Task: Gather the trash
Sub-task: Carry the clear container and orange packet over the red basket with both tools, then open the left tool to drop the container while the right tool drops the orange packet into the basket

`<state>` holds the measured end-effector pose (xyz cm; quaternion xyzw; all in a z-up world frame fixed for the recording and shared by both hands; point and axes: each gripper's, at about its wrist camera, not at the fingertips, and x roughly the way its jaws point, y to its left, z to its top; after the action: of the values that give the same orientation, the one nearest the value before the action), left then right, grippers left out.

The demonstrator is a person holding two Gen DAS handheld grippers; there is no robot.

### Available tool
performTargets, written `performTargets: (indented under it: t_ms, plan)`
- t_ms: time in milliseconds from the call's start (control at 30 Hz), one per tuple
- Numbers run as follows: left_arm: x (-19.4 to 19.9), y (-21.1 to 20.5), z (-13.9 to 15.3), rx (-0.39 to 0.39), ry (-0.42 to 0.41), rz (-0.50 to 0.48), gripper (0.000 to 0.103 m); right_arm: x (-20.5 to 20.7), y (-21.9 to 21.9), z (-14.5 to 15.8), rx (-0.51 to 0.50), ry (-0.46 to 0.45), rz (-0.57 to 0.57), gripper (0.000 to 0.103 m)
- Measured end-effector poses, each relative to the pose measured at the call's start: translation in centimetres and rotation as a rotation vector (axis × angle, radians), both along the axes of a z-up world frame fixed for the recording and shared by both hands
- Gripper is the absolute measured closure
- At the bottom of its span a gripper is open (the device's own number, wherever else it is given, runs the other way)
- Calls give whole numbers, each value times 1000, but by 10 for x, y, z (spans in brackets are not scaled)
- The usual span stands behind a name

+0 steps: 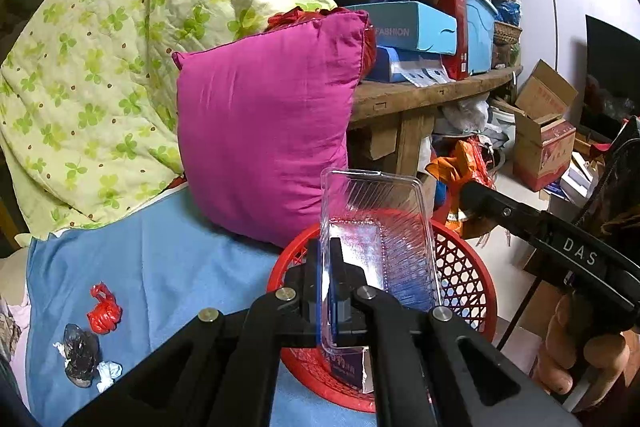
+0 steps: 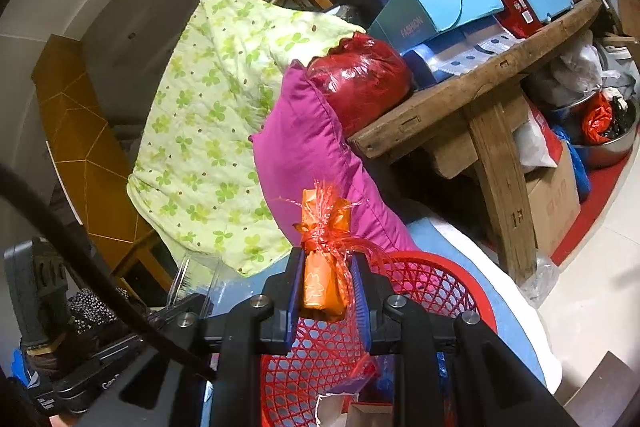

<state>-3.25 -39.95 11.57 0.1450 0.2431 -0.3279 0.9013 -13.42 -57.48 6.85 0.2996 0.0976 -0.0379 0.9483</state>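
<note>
My left gripper (image 1: 330,267) is shut on one wall of a clear ribbed plastic tray (image 1: 384,227). It holds the tray upright over a red mesh basket (image 1: 464,279) on the blue sheet. My right gripper (image 2: 326,283) is shut on an orange wrapper (image 2: 322,279) tangled in red plastic netting, just above the same basket (image 2: 476,297). A purple card scrap (image 1: 348,367) lies inside the basket. On the sheet to the left lie a crumpled red wrapper (image 1: 104,311), a dark foil piece (image 1: 82,351) and a white scrap (image 1: 109,373).
A magenta pillow (image 1: 264,131) leans behind the basket, against a green clover quilt (image 1: 100,67). A wooden bench (image 1: 420,95) stacked with blue and red boxes stands to the right. Cardboard boxes (image 1: 540,147) and bags crowd the floor. A person's hand (image 1: 580,355) grips the right tool.
</note>
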Motion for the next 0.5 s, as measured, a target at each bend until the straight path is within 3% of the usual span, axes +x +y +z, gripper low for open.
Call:
performTargets:
  t_ms: [200, 400, 500]
  plan:
    - [13, -2, -11, -29, 77, -34, 100, 13, -6, -12, 52, 86, 9, 77]
    - [24, -4, -26, -59, 155, -74, 100, 18, -11, -21, 106, 110, 21, 76]
    - [28, -2, -30, -70, 174, -73, 93, 18, -14, -24, 131, 110, 24, 76]
